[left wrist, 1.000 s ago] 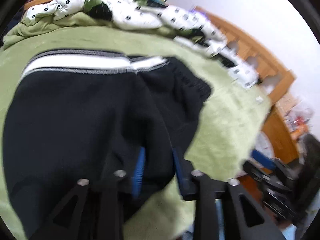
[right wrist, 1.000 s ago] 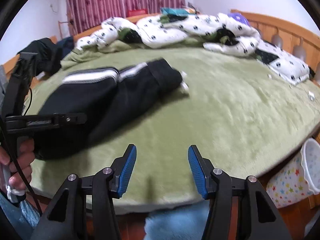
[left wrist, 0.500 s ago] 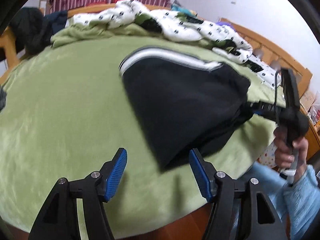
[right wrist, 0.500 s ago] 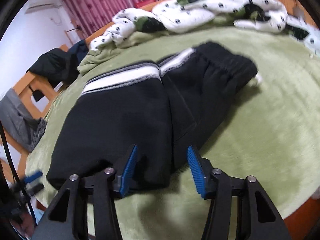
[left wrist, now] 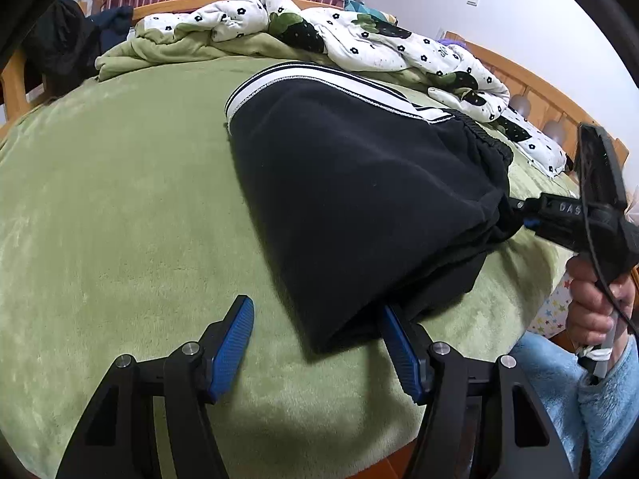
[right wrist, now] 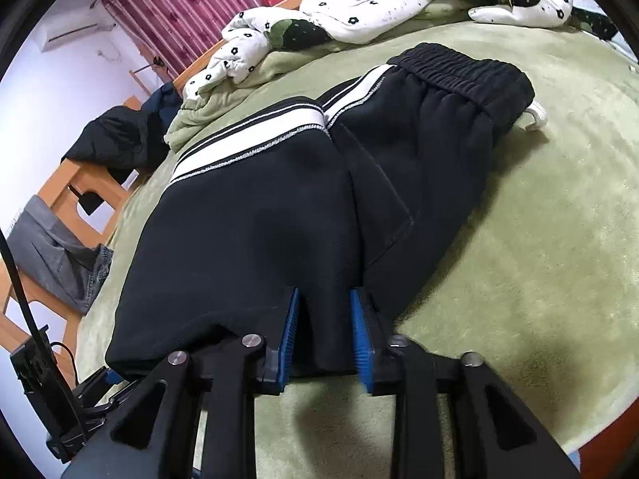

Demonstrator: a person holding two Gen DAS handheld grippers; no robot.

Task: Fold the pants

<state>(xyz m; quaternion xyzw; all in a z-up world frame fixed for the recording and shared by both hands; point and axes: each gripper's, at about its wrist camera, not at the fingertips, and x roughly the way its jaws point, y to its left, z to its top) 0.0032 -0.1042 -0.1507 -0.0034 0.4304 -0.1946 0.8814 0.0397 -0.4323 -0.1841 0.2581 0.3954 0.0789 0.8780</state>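
The black pants (left wrist: 359, 199) with a white side stripe lie folded on the green blanket (left wrist: 120, 219); they also show in the right wrist view (right wrist: 259, 231). My left gripper (left wrist: 315, 343) is open, its blue pads either side of the near corner of the pants. My right gripper (right wrist: 323, 331) is shut on the near edge of the pants, blue pads pinching the fabric. It also shows from the side in the left wrist view (left wrist: 523, 215), at the right edge of the pants. The elastic waistband (right wrist: 463, 68) lies at the far right.
A white flowered quilt (left wrist: 319, 28) is heaped at the back of the bed. A wooden headboard (left wrist: 539, 92) runs along the right. Dark clothes (right wrist: 120, 139) and grey jeans (right wrist: 60, 255) hang on a wooden frame at the left. The bed edge is just below my grippers.
My left gripper let go of the pants and pulled back to the near corner. My right gripper moved in and closed on the near edge of the pants.
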